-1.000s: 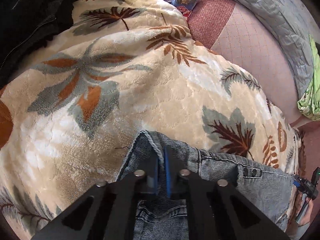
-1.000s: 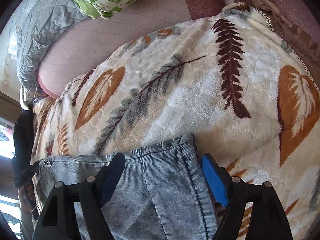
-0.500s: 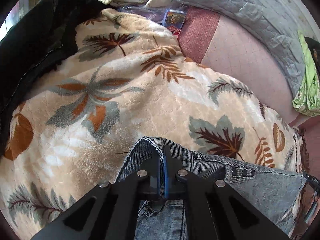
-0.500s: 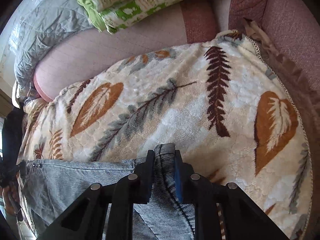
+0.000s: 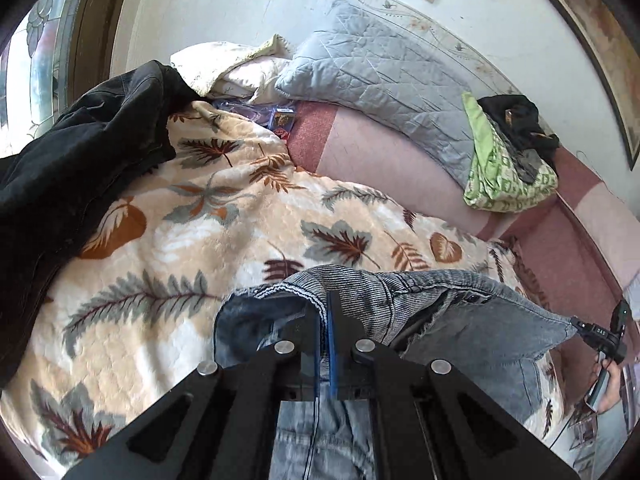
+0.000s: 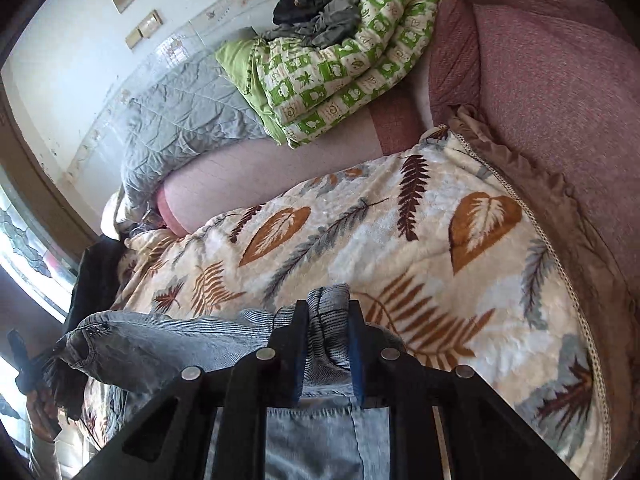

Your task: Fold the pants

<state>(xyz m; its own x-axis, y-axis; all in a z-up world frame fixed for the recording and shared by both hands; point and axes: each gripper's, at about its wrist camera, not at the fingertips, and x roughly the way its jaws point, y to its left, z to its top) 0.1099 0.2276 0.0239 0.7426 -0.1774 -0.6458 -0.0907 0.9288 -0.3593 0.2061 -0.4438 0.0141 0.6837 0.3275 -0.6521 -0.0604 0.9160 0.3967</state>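
Note:
Grey-blue denim pants (image 5: 472,320) hang lifted above a leaf-patterned blanket (image 5: 224,224), held at the waistband by both grippers. My left gripper (image 5: 325,308) is shut on the waistband's left end. My right gripper (image 6: 329,312) is shut on a bunched fold of the waistband's other end (image 6: 330,300). The waistband (image 6: 168,332) stretches between the two grippers, and the pant legs drop out of view below. The right gripper (image 5: 604,336) shows at the right edge of the left wrist view.
A black jacket (image 5: 72,168) lies on the blanket's left side. A grey quilted pillow (image 5: 384,80) and a green patterned quilt (image 6: 340,60) with dark clothes on it sit against the wall. A pink sofa surface (image 6: 560,100) lies past the blanket's edge.
Both grippers have risen, lifting the waistband off the blanket. The right gripper went from open around the denim to shut on it. More of the wall and pillows is in view.

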